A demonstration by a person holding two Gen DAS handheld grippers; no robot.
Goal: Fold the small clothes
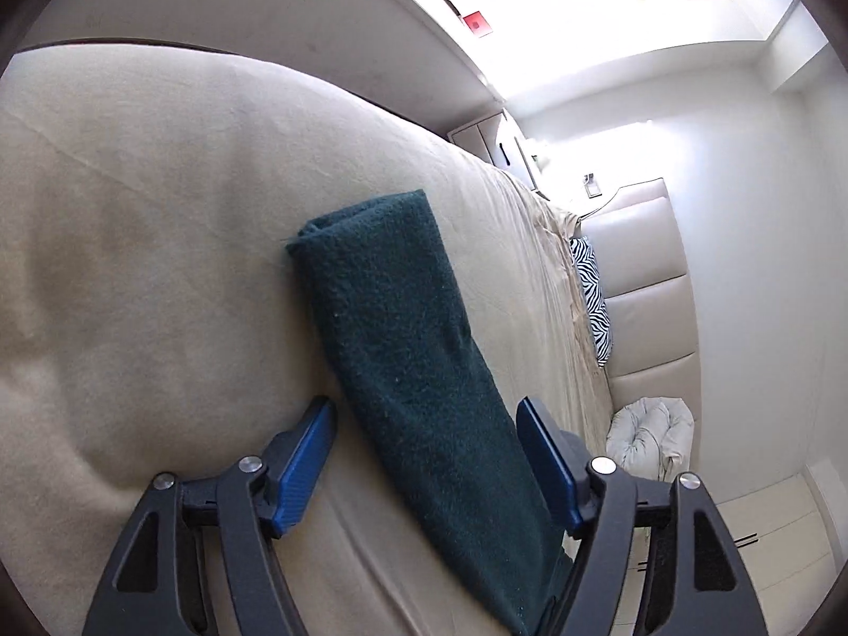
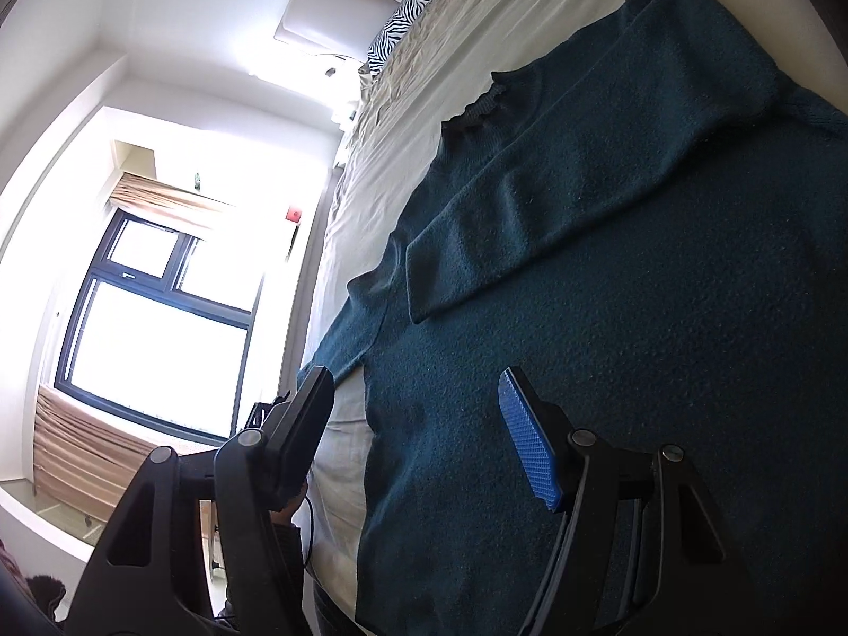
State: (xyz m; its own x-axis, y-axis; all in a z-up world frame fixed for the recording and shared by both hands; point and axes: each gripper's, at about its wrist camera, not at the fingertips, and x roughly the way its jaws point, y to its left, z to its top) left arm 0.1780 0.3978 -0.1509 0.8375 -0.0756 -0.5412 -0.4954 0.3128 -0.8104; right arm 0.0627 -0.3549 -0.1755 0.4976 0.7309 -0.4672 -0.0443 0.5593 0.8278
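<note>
A dark teal knit sweater (image 2: pixel 609 275) lies flat on a beige bed sheet (image 2: pixel 371 132). One sleeve (image 2: pixel 556 196) is folded across its chest. In the left wrist view the other sleeve (image 1: pixel 403 350) stretches out over the sheet (image 1: pixel 159 222), its cuff at the far end. My left gripper (image 1: pixel 426 413) is open, its blue fingers (image 1: pixel 307 461) either side of that sleeve near its base, not closed on it. My right gripper (image 2: pixel 418 387) is open over the sweater's lower body, near its side edge, holding nothing.
A zebra-print pillow (image 1: pixel 591 297) and a padded cream headboard (image 1: pixel 641 275) stand at the bed's head. A pale quilted bundle (image 1: pixel 652 434) lies on the floor beside the bed. A large window (image 2: pixel 153 328) is past the bed's edge.
</note>
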